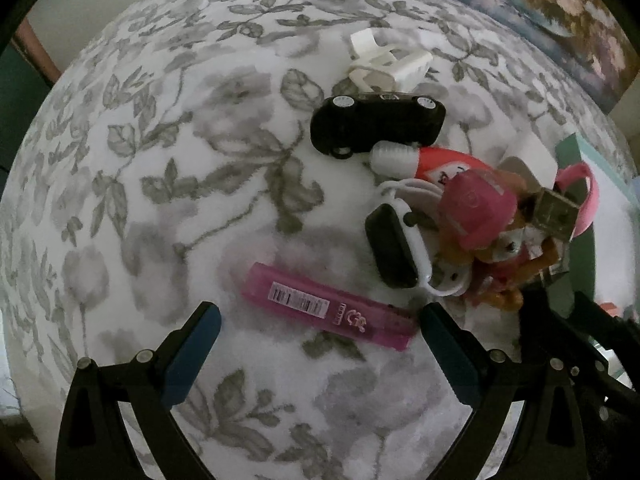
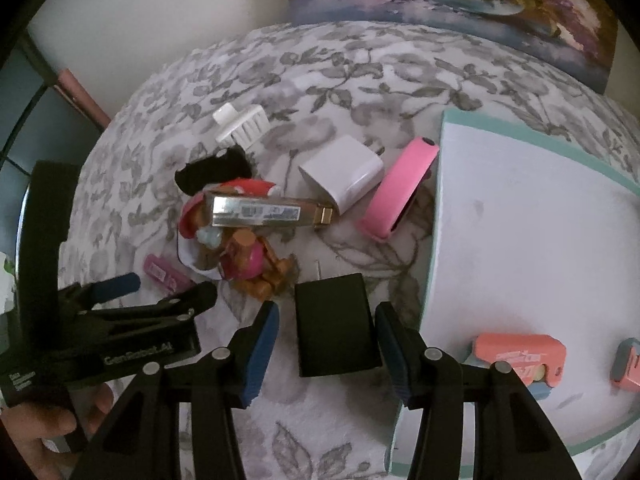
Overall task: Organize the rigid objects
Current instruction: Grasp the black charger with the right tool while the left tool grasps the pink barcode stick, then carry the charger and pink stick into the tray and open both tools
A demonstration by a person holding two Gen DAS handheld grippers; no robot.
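The black block [image 2: 334,326] lies flat on the floral cloth [image 2: 340,428] at the lower centre of the right wrist view, framed by the right gripper [image 2: 327,350]. Its fingers are spread, one blue pad [image 2: 260,354] on each side of the block with a visible gap on the left and what looks like near contact on the right; nothing is pinched yet. Just right of it rises the teal-edged white tray [image 2: 440,208], where two coral pieces [image 2: 520,354] already rest at the lower right, so the step in hand is probably taking the block to the tray.

To do it well, centre the block between the pads before closing, squeeze across its short width, lift clear of the tray wall, and set it on bare tray surface away from the coral pieces.

In the left wrist view the pink case [image 1: 330,306] with a barcode label lies at lower centre, just ahead of the left gripper [image 1: 320,334], whose fingers are also wide apart and empty. Above and right of it sit a black-and-white device [image 1: 394,246], a toy figure [image 1: 486,236] in a pink hat, a red tube [image 1: 436,162], a black toy car [image 1: 378,122] and a white clip [image 1: 386,62] toward the upper centre. The pile is tight, so each pick should avoid nudging neighbours.
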